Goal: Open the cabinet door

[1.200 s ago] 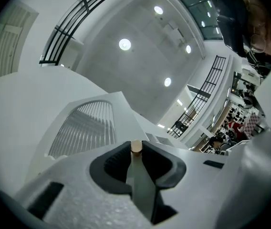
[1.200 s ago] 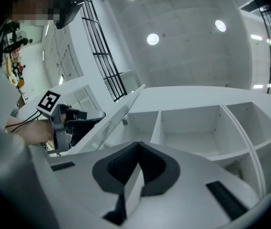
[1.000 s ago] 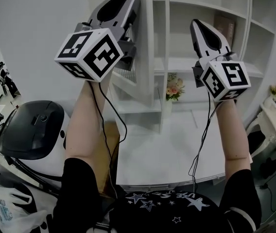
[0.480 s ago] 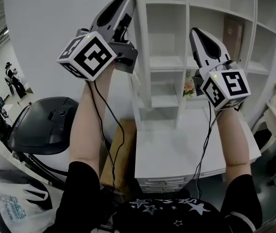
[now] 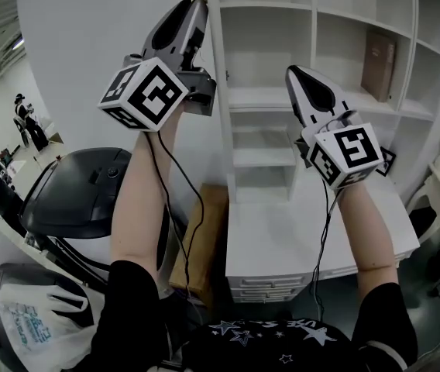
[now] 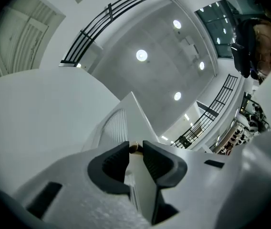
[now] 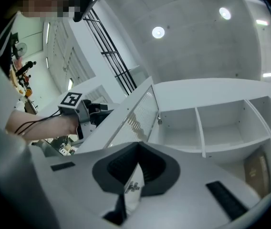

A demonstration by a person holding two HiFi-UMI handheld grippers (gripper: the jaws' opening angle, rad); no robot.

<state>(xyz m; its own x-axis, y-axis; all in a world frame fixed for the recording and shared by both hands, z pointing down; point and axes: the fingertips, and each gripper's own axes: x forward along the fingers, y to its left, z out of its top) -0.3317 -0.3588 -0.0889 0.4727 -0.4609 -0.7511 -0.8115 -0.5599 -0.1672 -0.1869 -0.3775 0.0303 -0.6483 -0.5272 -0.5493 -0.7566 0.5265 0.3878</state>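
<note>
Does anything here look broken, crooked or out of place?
Nothing is broken or spilled. The book leans in its compartment, and cardboard stands beside the desk. The door is open only because the left gripper holds its knob.

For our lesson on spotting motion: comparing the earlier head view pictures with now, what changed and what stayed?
The left gripper, shut on the knob, has pulled the cabinet door further open, leftward in the head view, so more of the shelves shows. Nothing was let go. The right gripper stays shut and empty in front of the shelves.
</note>
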